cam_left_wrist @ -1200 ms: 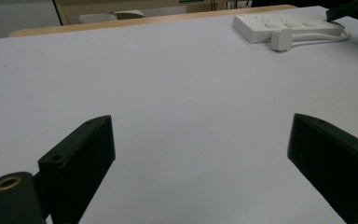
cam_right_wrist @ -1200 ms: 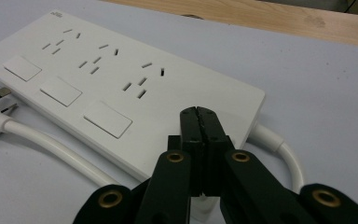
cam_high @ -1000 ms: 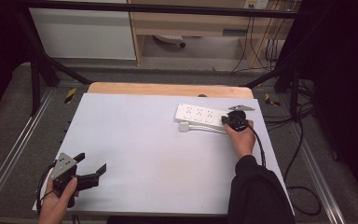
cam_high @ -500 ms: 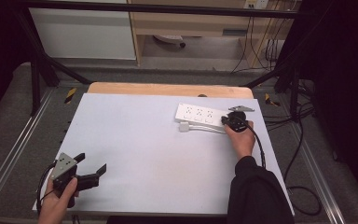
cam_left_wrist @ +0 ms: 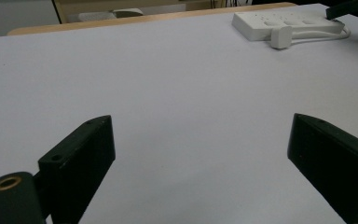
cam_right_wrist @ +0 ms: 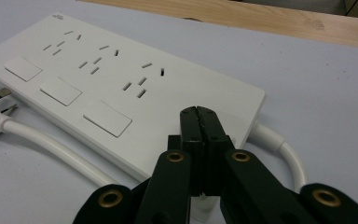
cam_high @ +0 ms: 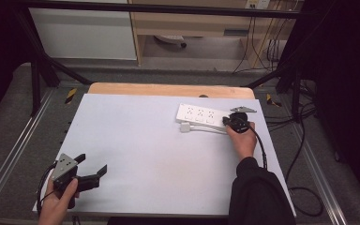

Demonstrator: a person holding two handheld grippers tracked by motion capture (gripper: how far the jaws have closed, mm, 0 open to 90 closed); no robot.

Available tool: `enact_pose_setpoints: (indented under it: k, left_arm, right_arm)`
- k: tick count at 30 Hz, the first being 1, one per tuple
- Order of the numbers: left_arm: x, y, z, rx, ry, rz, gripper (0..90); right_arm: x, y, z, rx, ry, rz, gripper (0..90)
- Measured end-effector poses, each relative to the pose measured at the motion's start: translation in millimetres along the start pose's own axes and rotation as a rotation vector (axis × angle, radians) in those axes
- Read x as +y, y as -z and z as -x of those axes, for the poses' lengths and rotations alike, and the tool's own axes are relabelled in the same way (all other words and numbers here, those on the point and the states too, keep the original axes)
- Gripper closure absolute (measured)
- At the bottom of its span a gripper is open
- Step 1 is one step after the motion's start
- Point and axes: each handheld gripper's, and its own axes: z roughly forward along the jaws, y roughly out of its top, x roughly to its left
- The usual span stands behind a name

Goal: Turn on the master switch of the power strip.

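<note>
Resting by the power strip [cam_high: 201, 114], the right hand-held gripper [cam_high: 227, 121] is pressed together; left hand-held gripper [cam_high: 92, 167] spread.

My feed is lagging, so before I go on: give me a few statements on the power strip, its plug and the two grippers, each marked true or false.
1. The right gripper has its jaws shut, tips over the end of the power strip. True.
2. The left gripper is shut on the plug. False: its jaws stand wide open over bare table, far from the plug.
3. The plug sits in one of the strip's sockets. False: it lies on the table beside the strip, prongs bare.
4. The strip has three switches in a row. True.
5. The strip's cable runs along its near side. True.
</note>
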Motion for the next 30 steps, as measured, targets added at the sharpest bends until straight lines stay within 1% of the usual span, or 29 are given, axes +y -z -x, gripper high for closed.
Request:
enact_pose_setpoints:
  k: [7, 8, 16, 21, 23, 26, 30]
  left_arm:
    - [0.1, 0.0, -0.1, 0.002, -0.003, -0.001, 7.5]
    - [0.0, -0.1, 0.2, -0.002, 0.001, 0.000, 7.5]
    - [0.2, 0.2, -0.3, -0.002, 0.002, 0.002, 7.5]
    - [0.3, 0.3, -0.5, -0.001, -0.001, 0.003, 7.5]
    - [0.3, 0.4, -0.6, -0.001, -0.001, 0.004, 7.5]
    - [0.2, 0.1, -0.5, 0.001, 0.003, 0.003, 7.5]
    - [0.4, 0.1, -0.7, 0.000, 0.001, 0.003, 7.5]
  right_arm:
    - [-0.4, -0.2, -0.3, -0.002, -0.003, 0.004, 90.0]
    - [-0.6, -0.2, -0.4, -0.002, -0.002, 0.006, 90.0]
    - [-1.1, 0.1, -1.2, -0.008, 0.008, 0.012, 90.0]
    - [0.8, 0.2, -2.0, -0.014, 0.001, 0.002, 90.0]
    - [0.8, 0.2, -2.0, -0.014, 0.005, 0.003, 90.0]
    - [1.8, 1.4, -0.9, -0.013, -0.005, 0.012, 90.0]
    - [2.7, 1.8, -0.5, -0.017, -0.008, 0.005, 90.0]
